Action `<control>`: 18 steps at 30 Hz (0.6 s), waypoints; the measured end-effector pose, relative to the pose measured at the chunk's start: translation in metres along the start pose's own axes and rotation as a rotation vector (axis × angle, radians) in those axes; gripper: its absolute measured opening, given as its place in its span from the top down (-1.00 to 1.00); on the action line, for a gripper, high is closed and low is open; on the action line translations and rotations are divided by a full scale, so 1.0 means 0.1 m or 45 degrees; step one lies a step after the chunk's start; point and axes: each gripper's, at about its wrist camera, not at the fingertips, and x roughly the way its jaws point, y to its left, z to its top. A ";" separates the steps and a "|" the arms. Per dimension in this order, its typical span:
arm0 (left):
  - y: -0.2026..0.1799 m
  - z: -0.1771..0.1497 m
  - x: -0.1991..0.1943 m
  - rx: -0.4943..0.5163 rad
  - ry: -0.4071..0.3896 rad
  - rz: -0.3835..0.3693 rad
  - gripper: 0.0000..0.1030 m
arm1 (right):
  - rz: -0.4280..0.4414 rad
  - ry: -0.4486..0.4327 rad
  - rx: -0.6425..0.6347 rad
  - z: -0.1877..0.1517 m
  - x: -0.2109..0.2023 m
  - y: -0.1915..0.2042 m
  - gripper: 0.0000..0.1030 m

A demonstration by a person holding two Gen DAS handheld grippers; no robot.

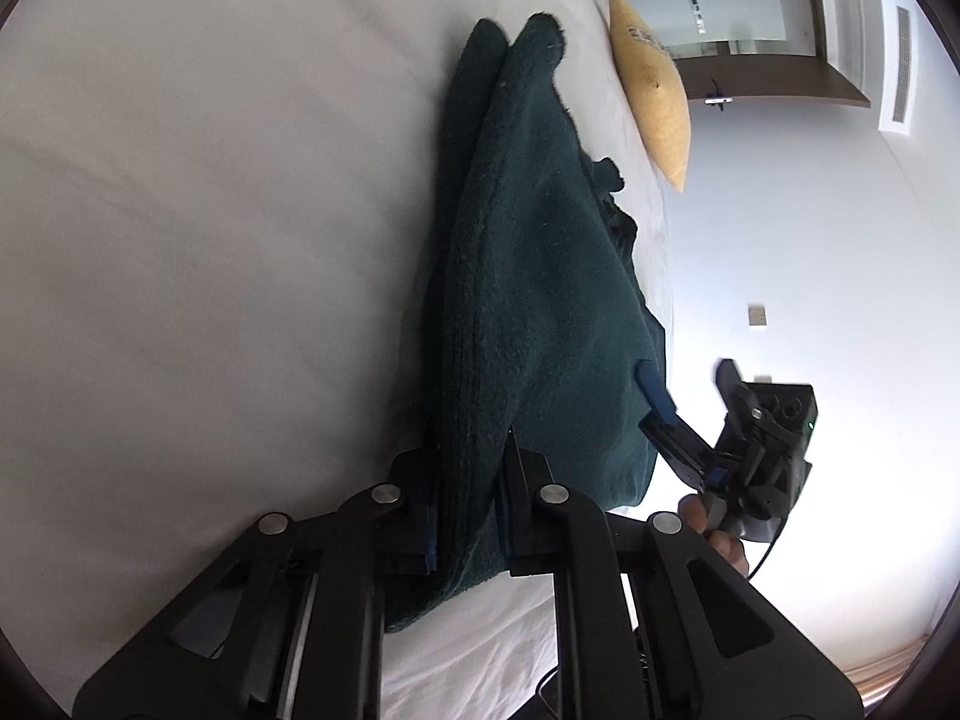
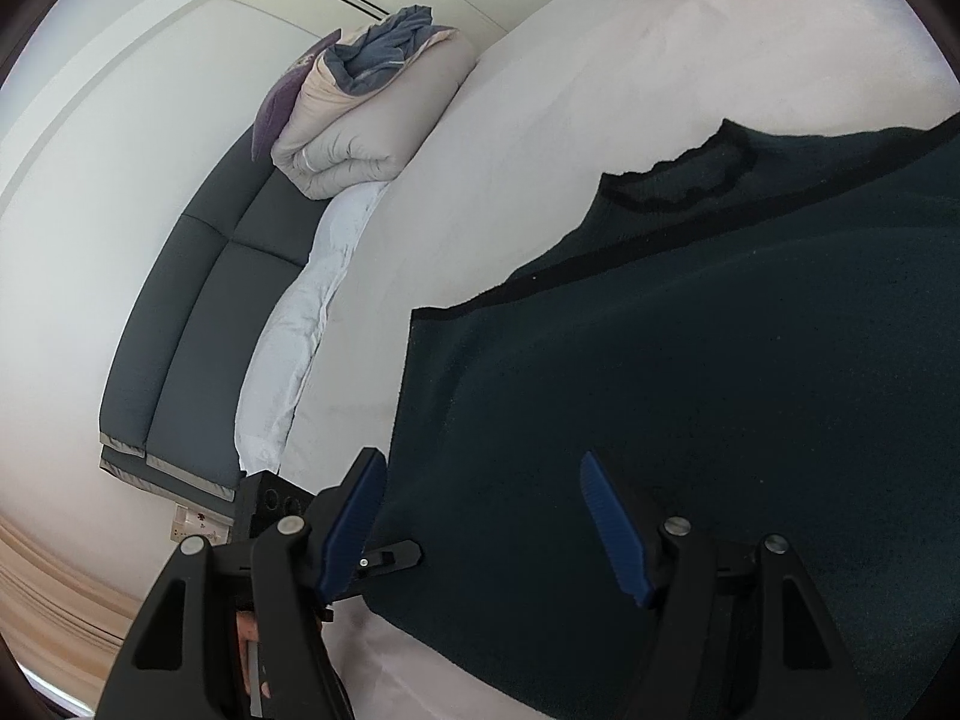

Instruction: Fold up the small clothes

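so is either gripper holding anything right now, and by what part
The left gripper is shut on the dark green garment, pinching its folded near edge. The right gripper is open at the garment's edge and holds nothing.

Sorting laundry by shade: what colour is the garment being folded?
Dark green garment, clearest in the left wrist view.

The left tool [image 1: 465, 516] was clamped shut, its two blue-padded fingers pressed together on a fold of cloth pinched between them. The right tool [image 2: 486, 531] had its fingers spread wide apart, gripping nothing, one blue pad [image 2: 615, 531] lying over the cloth. A bare hand [image 1: 717, 531] held the right tool's handle.
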 end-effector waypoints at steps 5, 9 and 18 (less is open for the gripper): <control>-0.29 -0.03 -0.08 0.067 -0.053 0.034 0.79 | 0.004 0.037 0.069 -0.02 0.16 -0.25 -0.34; -0.69 -0.04 -0.05 0.155 -0.087 0.074 0.79 | 0.104 0.041 0.125 0.02 0.06 -0.37 -0.34; -1.98 -0.23 0.87 0.446 -0.025 0.135 0.79 | 0.486 -0.045 0.329 0.43 -0.44 -0.80 -0.59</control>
